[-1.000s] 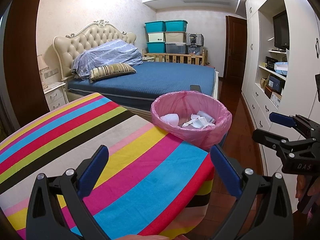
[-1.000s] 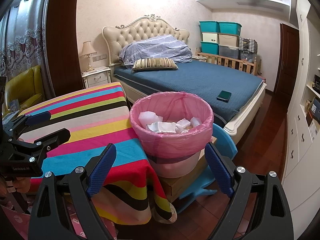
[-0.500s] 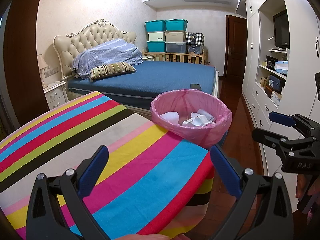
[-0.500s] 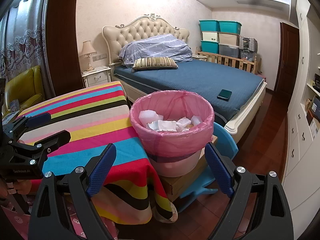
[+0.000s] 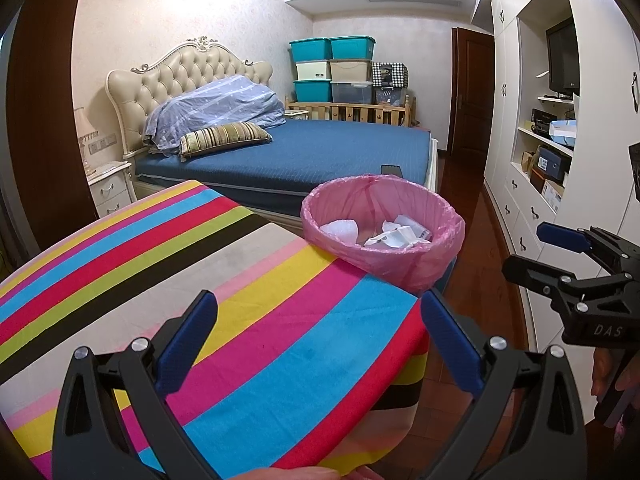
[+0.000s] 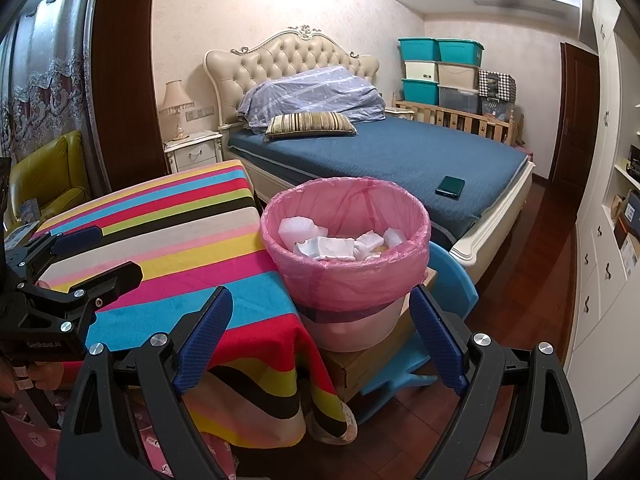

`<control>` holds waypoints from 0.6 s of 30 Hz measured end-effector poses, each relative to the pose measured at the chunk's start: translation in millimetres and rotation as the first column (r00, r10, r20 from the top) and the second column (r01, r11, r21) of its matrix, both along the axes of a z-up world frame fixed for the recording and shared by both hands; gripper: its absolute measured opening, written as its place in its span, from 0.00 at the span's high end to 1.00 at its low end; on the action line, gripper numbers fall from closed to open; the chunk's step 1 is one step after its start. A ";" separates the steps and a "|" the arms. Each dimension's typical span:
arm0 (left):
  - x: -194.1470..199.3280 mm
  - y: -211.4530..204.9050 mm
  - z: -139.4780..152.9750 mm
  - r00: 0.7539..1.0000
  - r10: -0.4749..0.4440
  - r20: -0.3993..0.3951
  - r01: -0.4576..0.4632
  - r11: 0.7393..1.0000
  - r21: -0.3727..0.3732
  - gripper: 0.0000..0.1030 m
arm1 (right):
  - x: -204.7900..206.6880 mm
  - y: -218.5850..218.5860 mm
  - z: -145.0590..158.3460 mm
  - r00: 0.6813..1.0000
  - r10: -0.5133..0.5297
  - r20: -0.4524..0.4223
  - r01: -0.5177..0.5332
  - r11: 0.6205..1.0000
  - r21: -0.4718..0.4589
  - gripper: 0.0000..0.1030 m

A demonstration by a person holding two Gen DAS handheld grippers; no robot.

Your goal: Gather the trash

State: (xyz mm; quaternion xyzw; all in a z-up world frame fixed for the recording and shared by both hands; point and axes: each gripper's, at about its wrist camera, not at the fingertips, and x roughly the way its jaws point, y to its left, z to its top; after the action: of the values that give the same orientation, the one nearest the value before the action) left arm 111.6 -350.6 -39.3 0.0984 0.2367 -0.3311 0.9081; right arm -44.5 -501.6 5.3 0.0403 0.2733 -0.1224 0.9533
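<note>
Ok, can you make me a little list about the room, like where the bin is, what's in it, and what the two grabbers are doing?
bin: pink-lined trash bin, beside the striped table
bin stands on: a box on a blue chair
inside bin: crumpled white trash
table top: no trash in view
left gripper: open, empty, over the table
right gripper: open, empty, facing the bin
on bed: dark phone

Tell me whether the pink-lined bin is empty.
Not empty: white crumpled scraps lie inside the bin, well below its rim.

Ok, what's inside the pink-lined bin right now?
The bin holds crumpled white paper and wrappers piled near the top of the pink liner. Anything beneath that top layer is covered, so the bottom cannot be seen.
</note>
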 end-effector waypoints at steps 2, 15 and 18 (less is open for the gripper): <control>0.2 -0.7 0.6 1.000 -0.001 0.000 0.001 1.000 -0.001 0.05 | -0.2 -0.5 0.4 1.000 0.000 0.001 0.000 1.000 0.000 0.18; -0.2 -0.1 0.3 1.000 -0.001 -0.001 0.001 1.000 0.001 0.05 | 0.1 3.1 -5.2 1.000 0.000 -0.002 0.000 1.000 0.003 0.18; -0.6 0.6 -1.1 1.000 -0.001 -0.001 0.001 1.000 0.002 0.05 | 0.2 5.3 -7.7 1.000 0.000 -0.003 0.000 1.000 0.004 0.18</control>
State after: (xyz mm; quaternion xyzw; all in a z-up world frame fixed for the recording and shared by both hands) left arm 110.9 -350.0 -40.4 0.0993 0.2372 -0.3315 0.9077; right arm -44.4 -496.3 -2.4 0.0419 0.2748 -0.1217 0.9528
